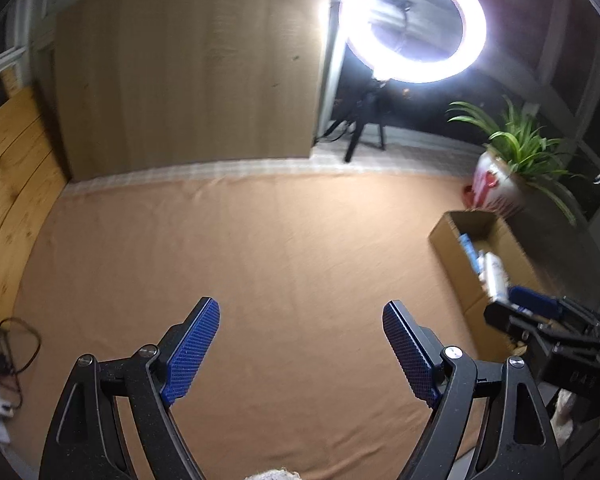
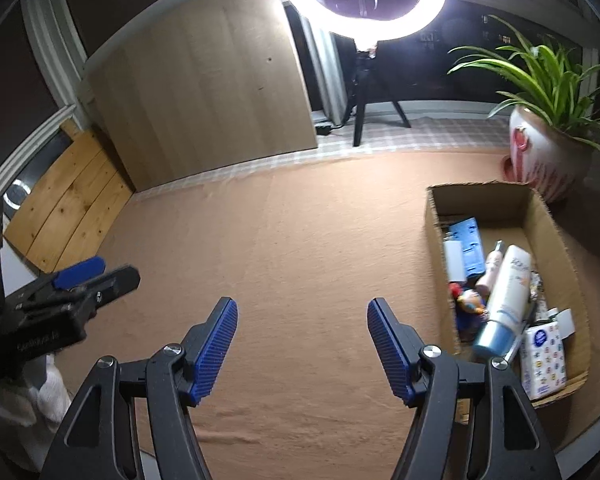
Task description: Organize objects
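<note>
Both claws spread wide and empty above the tan-clothed surface point(image 2: 300, 240), left claw point(image 1: 301, 312) and right claw point(image 2: 302, 308) side by side, items (white tube point(image 2: 506, 292), blue pack point(image 2: 470, 246), tissue pack point(image 2: 542, 360)) lying in the box point(image 2: 480, 196) at right, beside the plant pot point(image 2: 540, 160)

An orange-brown cloth point(image 2: 300, 240) covers the table; a cardboard box point(image 2: 556, 236) sits at its right edge, a potted plant point(image 2: 540, 160) behind it.

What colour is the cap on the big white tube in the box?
Light blue cap on the tube, clearest in the right wrist view.
</note>
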Tool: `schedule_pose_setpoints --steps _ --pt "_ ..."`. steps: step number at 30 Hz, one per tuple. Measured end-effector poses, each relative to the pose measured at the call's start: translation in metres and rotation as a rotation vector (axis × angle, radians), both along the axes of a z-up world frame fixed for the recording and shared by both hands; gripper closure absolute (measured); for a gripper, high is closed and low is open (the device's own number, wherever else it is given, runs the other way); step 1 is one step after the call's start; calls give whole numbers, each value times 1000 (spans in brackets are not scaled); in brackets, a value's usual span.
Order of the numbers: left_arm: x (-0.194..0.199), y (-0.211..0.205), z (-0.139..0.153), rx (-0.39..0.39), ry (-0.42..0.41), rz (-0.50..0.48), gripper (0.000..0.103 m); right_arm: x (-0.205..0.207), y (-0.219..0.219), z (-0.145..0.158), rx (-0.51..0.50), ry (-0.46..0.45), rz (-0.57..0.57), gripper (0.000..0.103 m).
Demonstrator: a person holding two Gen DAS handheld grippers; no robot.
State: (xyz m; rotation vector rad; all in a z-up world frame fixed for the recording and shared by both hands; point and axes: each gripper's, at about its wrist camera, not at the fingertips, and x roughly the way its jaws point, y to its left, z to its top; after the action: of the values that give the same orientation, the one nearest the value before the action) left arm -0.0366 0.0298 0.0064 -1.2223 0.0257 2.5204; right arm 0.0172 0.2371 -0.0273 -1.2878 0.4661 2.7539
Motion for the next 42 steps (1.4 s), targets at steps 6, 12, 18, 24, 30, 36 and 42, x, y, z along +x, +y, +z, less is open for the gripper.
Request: schedule_pose_setpoints --steps 6,12,18,24,30,36,42 --pt "16 -25 -15 -10 -36 34 17 -5 -23 -10 15 -23 27 39" --pt "21 -43 -22 -10 -56 65 17 -5 -39 -15 54 -35 41 39" --pt "24 -53 -22 -21 -47 80 16 -5 -50 -17 63 -32 43 39" --pt "20 -61 -23 -26 -49 92 16 -8 -58 -19 71 -33 38 39" --pt "17 -63 -23 -26 -47 97 16 -9 -62 -20 69 -39 34 39" --pt "13 -64 -28 -28 -57 100 15 -10 -62 -23 69 -52 17 39" --pt "11 -67 -33 -27 -65 115 15 -11 -60 -26 74 -65 2 39"
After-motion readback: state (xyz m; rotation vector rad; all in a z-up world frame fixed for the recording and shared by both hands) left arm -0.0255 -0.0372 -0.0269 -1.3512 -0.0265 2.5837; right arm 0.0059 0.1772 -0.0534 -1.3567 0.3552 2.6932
